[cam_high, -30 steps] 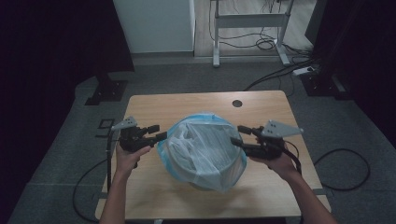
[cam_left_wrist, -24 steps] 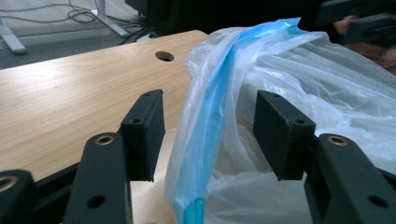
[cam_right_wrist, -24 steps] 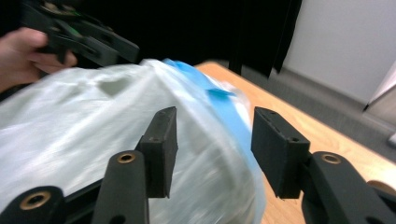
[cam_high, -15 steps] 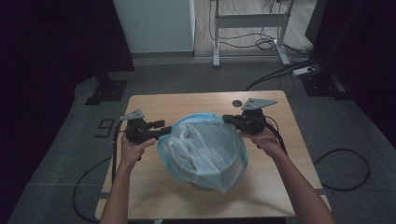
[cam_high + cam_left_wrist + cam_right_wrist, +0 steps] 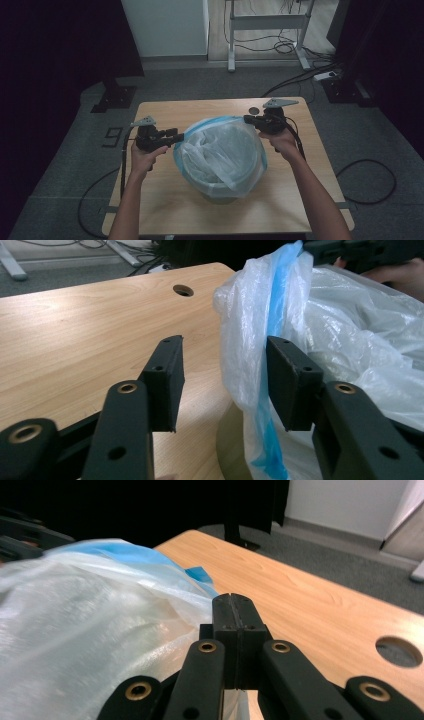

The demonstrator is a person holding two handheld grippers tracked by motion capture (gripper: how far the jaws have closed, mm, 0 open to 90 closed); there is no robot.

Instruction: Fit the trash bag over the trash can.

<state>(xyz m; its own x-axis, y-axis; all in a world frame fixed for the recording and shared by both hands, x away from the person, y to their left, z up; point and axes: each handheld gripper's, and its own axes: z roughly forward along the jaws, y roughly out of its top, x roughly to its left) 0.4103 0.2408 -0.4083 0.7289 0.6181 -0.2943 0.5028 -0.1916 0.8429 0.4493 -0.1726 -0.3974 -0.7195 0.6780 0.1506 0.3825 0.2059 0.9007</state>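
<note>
**Figure: Fitting a bag over a bin rim**

I am holding the right gripper (image 5: 234,611) pressed fully together, pinching the bag (image 5: 220,155) at its far-right edge. My left gripper (image 5: 225,385) is standing wide apart, the blue hem (image 5: 272,355) lying between its jaws, ungripped. The bin (image 5: 220,192) is sitting between both grippers on the table (image 5: 165,205). To do this well, I am judging that the left should clamp the hem before pulling outward evenly.

Light wooden benches (image 5: 165,210): one
Round bins lined with translucent white, blue-edged plastic bags (image 5: 220,155), at the bench's middle: one
Round cable holes (image 5: 254,110) at the bench's far edge: one
Black two-jaw grippers, either side of the bin: two, the left (image 5: 176,137) and the right (image 5: 248,120)
</note>
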